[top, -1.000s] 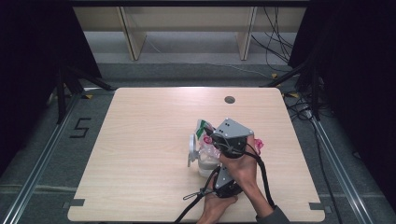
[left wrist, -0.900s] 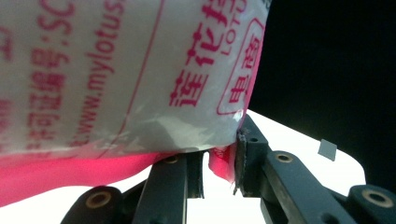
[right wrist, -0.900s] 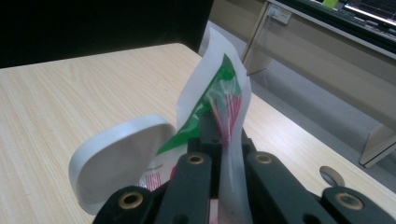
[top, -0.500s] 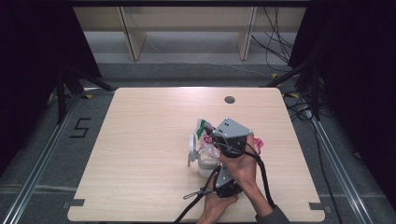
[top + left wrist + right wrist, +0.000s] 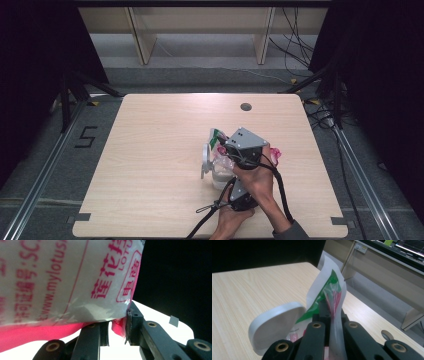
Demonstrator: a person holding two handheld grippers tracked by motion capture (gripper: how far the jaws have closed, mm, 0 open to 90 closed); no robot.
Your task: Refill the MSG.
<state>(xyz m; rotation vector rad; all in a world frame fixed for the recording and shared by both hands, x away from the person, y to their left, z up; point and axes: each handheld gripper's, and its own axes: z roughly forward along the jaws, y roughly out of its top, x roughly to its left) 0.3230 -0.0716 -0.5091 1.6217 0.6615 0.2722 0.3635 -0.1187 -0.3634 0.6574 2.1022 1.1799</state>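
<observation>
Nearest to us, the left gripper sits low by the table's front edge, its jaws pinching the pink lower edge of the plastic bag; we judge this anchors the bag from below. The film there is thin, glossy and crinkled, white with pink print. Just beyond, the right gripper is fully clamped on the bag's upper flap, a translucent sheet with green and red markings, apparently so that we can tension or part the bag between two fixed points. The bag rests right of centre on the wooden table. Beside it stands a smooth white round lid, tilted on edge. Farther back, a small round grommet marks the tabletop.
</observation>
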